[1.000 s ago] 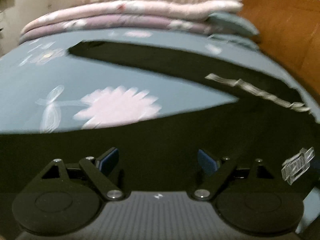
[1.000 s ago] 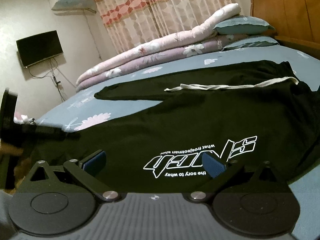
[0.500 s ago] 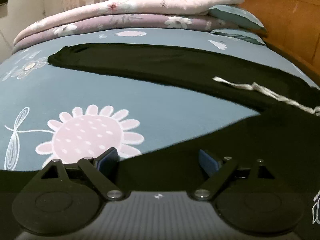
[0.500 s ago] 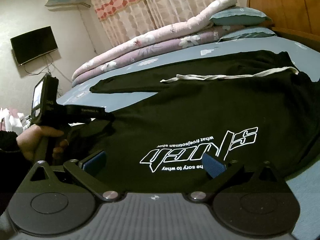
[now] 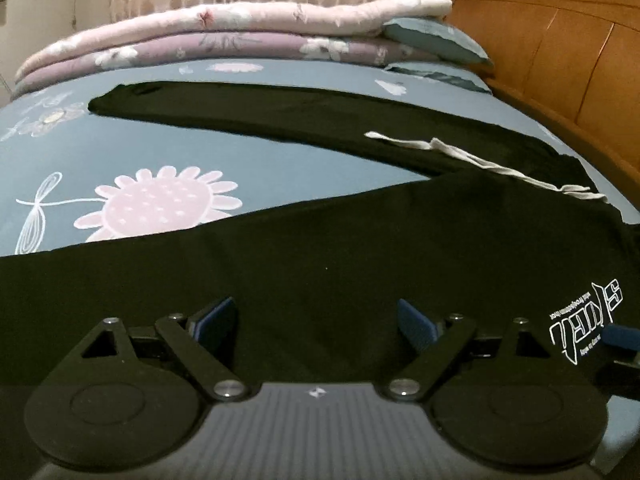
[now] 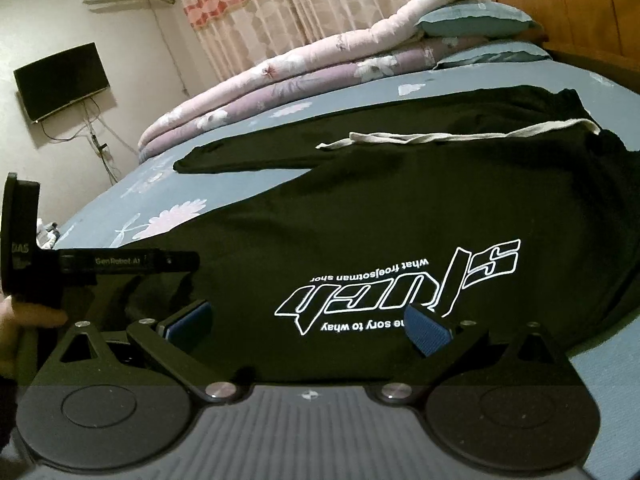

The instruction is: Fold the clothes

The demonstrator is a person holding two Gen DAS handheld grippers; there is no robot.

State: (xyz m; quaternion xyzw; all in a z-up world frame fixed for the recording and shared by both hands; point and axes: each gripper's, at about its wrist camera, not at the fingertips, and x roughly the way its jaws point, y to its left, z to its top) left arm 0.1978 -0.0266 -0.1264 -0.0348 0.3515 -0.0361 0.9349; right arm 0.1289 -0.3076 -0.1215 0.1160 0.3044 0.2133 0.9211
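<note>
Black trousers with a white printed logo and a pale drawstring lie spread flat on the blue flowered bed sheet. They also show in the left wrist view, one leg stretching to the far left. My left gripper is open and empty, low over the near leg. My right gripper is open and empty, just above the cloth by the logo. The left gripper's body shows in the right wrist view, held by a hand.
Folded pink and purple quilts and blue pillows lie along the far side of the bed. A wooden headboard stands on the right. A wall television, curtains and an air conditioner are behind.
Both grippers have shifted over the trousers and come lower and closer to the cloth. The left gripper has come into the right wrist view at left. Both jaws stay open.
</note>
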